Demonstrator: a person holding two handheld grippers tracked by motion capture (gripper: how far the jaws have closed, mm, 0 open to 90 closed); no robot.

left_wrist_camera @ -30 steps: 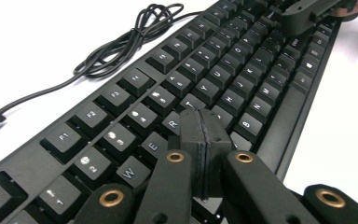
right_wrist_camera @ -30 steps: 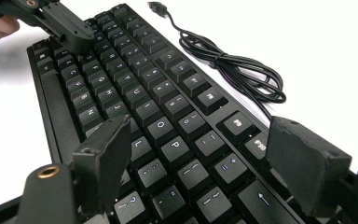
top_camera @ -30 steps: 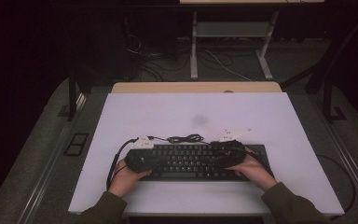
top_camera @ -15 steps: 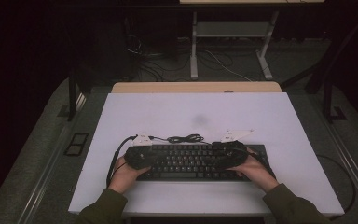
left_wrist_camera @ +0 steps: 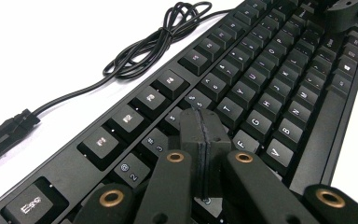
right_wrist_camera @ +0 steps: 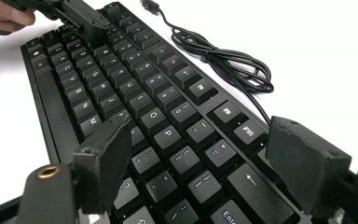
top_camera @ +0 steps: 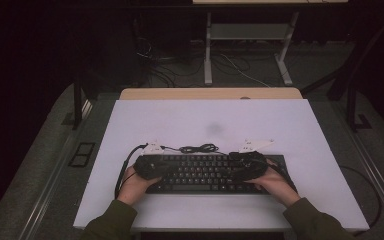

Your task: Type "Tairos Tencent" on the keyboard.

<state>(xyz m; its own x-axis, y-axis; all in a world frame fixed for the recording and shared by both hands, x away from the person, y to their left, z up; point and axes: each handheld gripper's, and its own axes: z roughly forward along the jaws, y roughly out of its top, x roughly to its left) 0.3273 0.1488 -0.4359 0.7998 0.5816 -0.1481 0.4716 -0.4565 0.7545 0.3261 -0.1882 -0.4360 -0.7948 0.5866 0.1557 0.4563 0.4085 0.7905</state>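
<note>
On the white tabletop (top_camera: 130,125) a black keyboard (top_camera: 205,172) lies near the person's edge, its coiled cable (top_camera: 198,148) just behind the top row. At its left end, the left hand-held gripper (left_wrist_camera: 200,154) has its jaws pressed flat together with nothing between them, the joined tip poised low over the number and upper letter rows, like a single finger for pressing keys; I cannot tell whether it touches a key. At the right end, the right hand-held gripper (right_wrist_camera: 205,158) hovers over the keys around P and Enter with its jaws spread wide and holding nothing. As a judgement, the work on the keys seems barely begun or midway: both tools are in position, and no key looks visibly pressed down.
</note>
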